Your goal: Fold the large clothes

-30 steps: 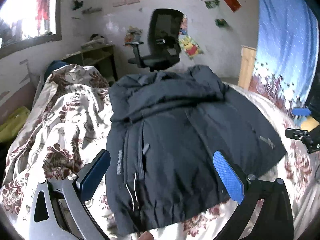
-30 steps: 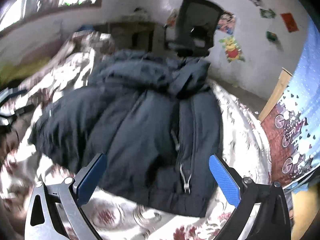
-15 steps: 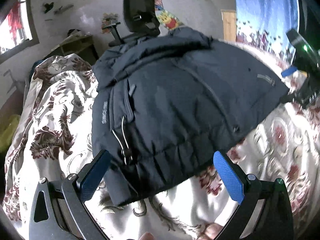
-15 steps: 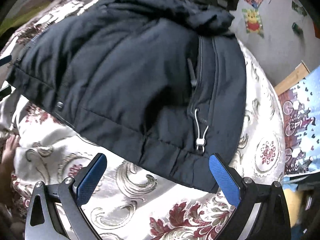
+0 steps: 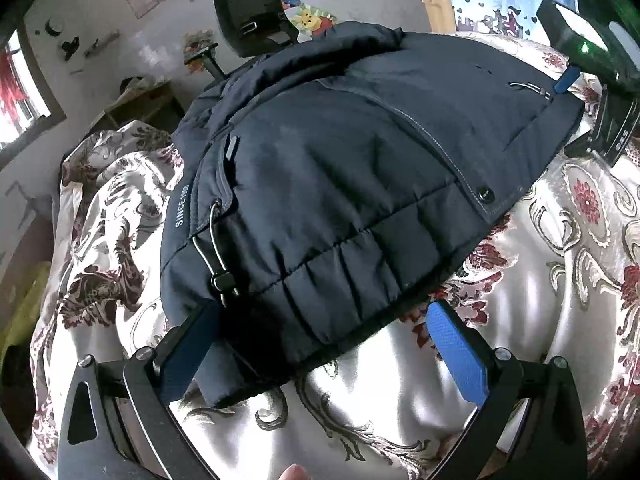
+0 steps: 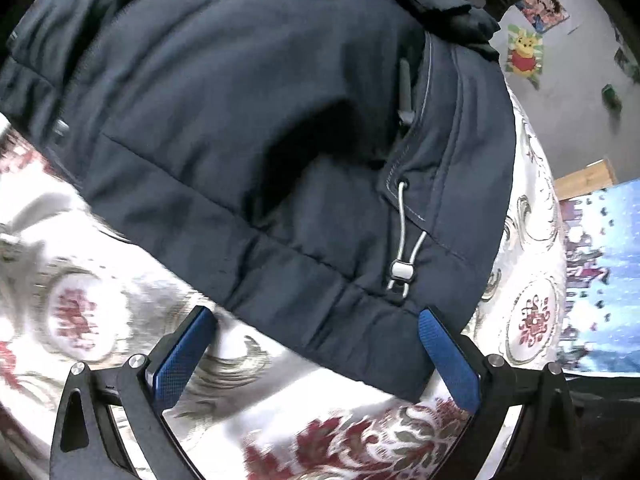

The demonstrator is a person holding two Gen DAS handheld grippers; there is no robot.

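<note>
A large dark navy padded jacket (image 5: 340,184) lies spread on the flowered bedspread (image 5: 568,264), hem toward me. My left gripper (image 5: 320,344) is open, low over the bed, with the jacket's left hem corner between its blue pads (image 5: 456,352). A drawcord with a toggle (image 5: 222,280) hangs just above the left pad. In the right wrist view the same jacket (image 6: 240,120) fills the frame. My right gripper (image 6: 316,344) is open with the right hem corner between its fingers, a white cord toggle (image 6: 400,270) just ahead. The right gripper's body shows at the far edge (image 5: 588,64).
A black office chair (image 5: 252,8) stands behind the bed by a wall with posters. A wooden shelf (image 5: 136,104) sits at the back left. A blue patterned curtain (image 6: 600,272) hangs on the right. A fingertip (image 5: 294,472) shows at the bottom edge.
Both grippers have dropped and moved forward to the jacket's hem. The hem corners now lie between the open fingers, where bedspread showed before.
</note>
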